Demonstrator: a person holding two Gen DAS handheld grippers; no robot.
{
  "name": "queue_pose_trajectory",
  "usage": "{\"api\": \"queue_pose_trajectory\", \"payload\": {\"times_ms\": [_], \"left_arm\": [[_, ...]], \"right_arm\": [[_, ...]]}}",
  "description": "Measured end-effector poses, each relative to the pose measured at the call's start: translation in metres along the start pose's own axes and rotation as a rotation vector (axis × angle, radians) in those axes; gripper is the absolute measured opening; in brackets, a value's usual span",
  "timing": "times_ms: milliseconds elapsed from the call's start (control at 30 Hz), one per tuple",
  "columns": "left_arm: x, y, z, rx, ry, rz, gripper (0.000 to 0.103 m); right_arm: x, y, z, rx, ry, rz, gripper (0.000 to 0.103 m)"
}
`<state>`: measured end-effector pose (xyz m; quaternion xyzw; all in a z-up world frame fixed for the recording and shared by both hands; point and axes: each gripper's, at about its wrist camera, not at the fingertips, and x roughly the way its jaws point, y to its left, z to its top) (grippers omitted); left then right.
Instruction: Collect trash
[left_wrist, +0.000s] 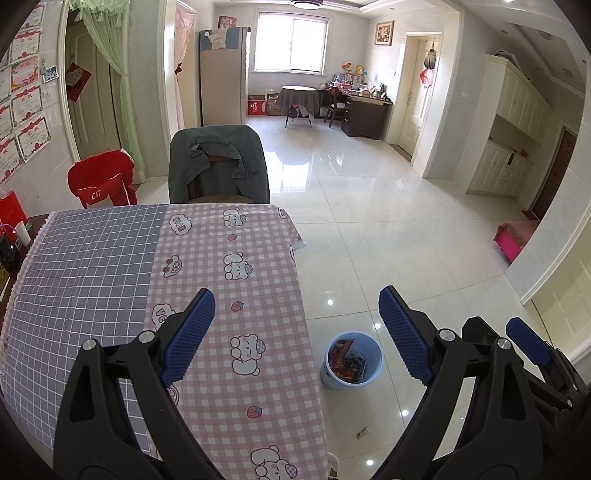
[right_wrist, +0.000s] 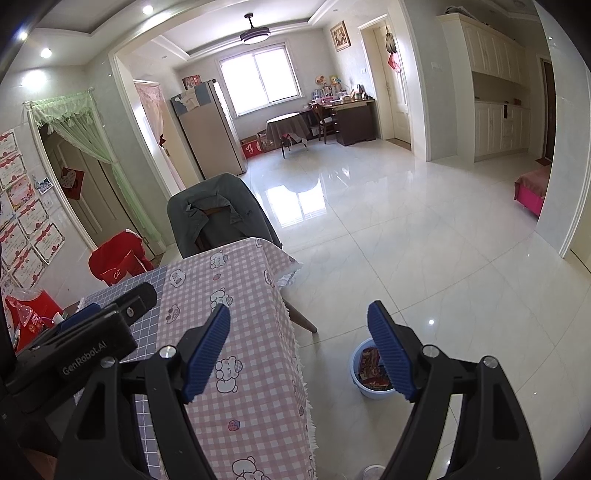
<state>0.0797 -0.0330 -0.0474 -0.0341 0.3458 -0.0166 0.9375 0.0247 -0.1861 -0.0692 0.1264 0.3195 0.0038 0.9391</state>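
Observation:
A light blue waste bin (left_wrist: 351, 360) stands on the floor beside the table and holds several colourful wrappers; it also shows in the right wrist view (right_wrist: 364, 373). A small crumpled wrapper (left_wrist: 363, 432) lies on the floor in front of the bin. My left gripper (left_wrist: 297, 332) is open and empty, over the table's right edge. My right gripper (right_wrist: 299, 354) is open and empty, above the gap between table and bin. The right gripper also shows at the right of the left wrist view (left_wrist: 524, 343).
The table (left_wrist: 92, 258) has a pink and purple checked cloth. A chair with a grey jacket (left_wrist: 218, 166) stands at its far end, a red-covered chair (left_wrist: 101, 182) to the left. White tiled floor (left_wrist: 388, 221) stretches to the right. A white cup rim (right_wrist: 373, 472) sits near the table's foot.

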Motion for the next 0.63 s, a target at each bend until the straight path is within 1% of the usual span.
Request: {"api": "queue_pose_trajectory", "payload": {"times_ms": [267,633], "left_arm": [[-0.0008,-0.0015,-0.0009,-0.002,0.003,0.000,0.089],[0.0025,0.0014,-0.0018,-0.012,0.031,0.011,0.089]], "right_arm": [[0.0005,0.0001,0.0014,0.001,0.001,0.000,0.076],[0.0016,0.0036,-0.0006,0.002,0.010,0.004,0.076]]}}
